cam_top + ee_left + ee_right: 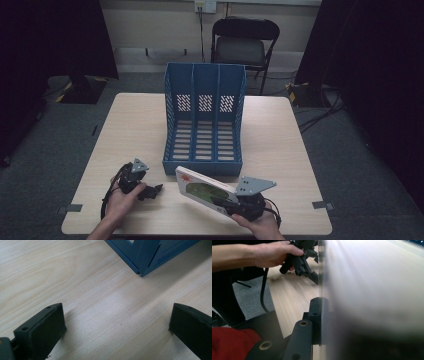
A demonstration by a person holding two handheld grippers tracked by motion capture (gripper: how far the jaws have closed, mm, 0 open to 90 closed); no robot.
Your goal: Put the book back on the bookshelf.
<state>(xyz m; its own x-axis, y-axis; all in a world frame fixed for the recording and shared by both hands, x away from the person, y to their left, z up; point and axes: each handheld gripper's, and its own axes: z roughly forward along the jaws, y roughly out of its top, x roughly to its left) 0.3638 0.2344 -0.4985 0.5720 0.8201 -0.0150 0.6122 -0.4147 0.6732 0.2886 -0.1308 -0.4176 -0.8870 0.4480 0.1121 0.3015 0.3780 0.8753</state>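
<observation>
Up close, the right gripper's (227,204) black fingers (315,315) are clamped on the near edge of a thin white board book with a green and red cover (200,189), holding it tilted just above the pale wooden surface (135,125) in front of the blue three-slot plastic file rack (204,117). The left gripper's (154,190) fingers (45,327) stand wide apart with nothing between them, low over bare wood near the rack's front left corner. A black folding chair (244,42) stands beyond the far edge.
</observation>
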